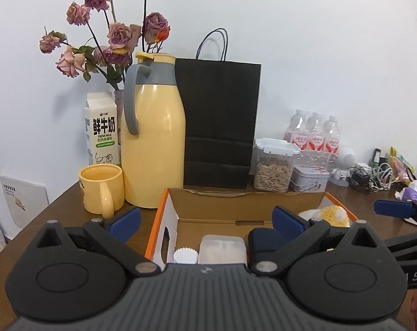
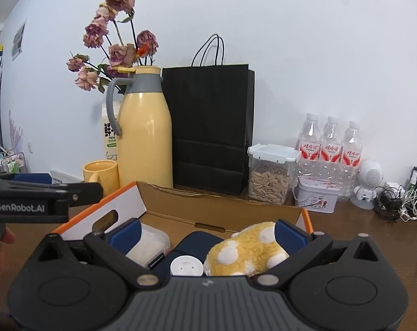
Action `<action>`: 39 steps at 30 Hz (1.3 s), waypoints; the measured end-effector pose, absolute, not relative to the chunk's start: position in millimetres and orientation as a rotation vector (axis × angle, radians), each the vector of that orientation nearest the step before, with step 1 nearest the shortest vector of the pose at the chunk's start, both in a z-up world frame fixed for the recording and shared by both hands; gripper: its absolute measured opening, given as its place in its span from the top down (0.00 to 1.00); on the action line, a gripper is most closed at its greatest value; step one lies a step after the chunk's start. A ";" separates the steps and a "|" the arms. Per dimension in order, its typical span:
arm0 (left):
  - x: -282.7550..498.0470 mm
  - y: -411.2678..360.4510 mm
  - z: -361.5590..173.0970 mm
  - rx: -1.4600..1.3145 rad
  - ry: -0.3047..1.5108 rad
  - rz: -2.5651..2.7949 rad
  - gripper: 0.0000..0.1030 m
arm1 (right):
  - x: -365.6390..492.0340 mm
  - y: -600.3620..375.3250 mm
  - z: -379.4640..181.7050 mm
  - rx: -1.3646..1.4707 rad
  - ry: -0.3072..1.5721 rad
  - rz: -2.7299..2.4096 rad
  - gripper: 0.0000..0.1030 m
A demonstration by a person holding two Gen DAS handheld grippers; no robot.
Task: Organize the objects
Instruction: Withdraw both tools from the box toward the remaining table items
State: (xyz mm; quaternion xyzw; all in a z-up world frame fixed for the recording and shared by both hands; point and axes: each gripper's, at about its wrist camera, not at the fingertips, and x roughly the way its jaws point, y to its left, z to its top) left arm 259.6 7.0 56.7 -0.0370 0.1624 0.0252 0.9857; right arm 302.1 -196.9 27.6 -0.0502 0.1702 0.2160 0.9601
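Note:
An open cardboard box [image 1: 236, 197] [image 2: 164, 195] with orange-edged white sides sits on the brown table. Inside lie a clear plastic case [image 1: 220, 249] [image 2: 150, 244], a white round cap [image 1: 184, 255] [image 2: 186, 267], a dark blue pouch [image 1: 259, 241] [image 2: 201, 241] and a yellow plush with white spots [image 1: 332, 215] [image 2: 247, 251]. My left gripper [image 1: 207, 220] hovers over the box's near left part, jaws wide open, nothing between them. My right gripper [image 2: 207, 231] hangs over the box's right part, open too, above the plush and pouch without pressing on them.
Behind the box stand a yellow mug [image 1: 101, 190], yellow thermos [image 1: 153, 138], milk carton [image 1: 101, 129], dried roses [image 1: 103, 35], black paper bag [image 1: 219, 121], seed container [image 1: 274, 165], tin [image 1: 310, 179], water bottles [image 2: 329, 149], a white speaker [image 2: 369, 183] and tangled cables [image 2: 401, 201].

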 end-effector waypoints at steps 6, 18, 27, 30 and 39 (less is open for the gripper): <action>231.7 7.3 57.0 -0.055 0.322 0.024 0.00 | 279.2 -211.8 27.4 -0.115 0.347 0.427 0.00; 188.3 17.8 31.3 -0.032 0.419 0.028 0.00 | 235.1 -238.4 -6.5 -0.143 0.469 0.392 0.00; 170.0 21.3 20.3 -0.022 0.474 0.038 0.00 | 210.0 -252.9 -30.5 -0.139 0.561 0.385 0.00; 165.6 18.3 17.9 -0.026 0.488 0.033 0.00 | 204.8 -255.8 -35.1 -0.133 0.579 0.384 0.00; 155.8 14.0 7.1 -0.037 0.530 0.022 0.00 | 200.2 -256.8 -41.2 -0.124 0.605 0.396 0.00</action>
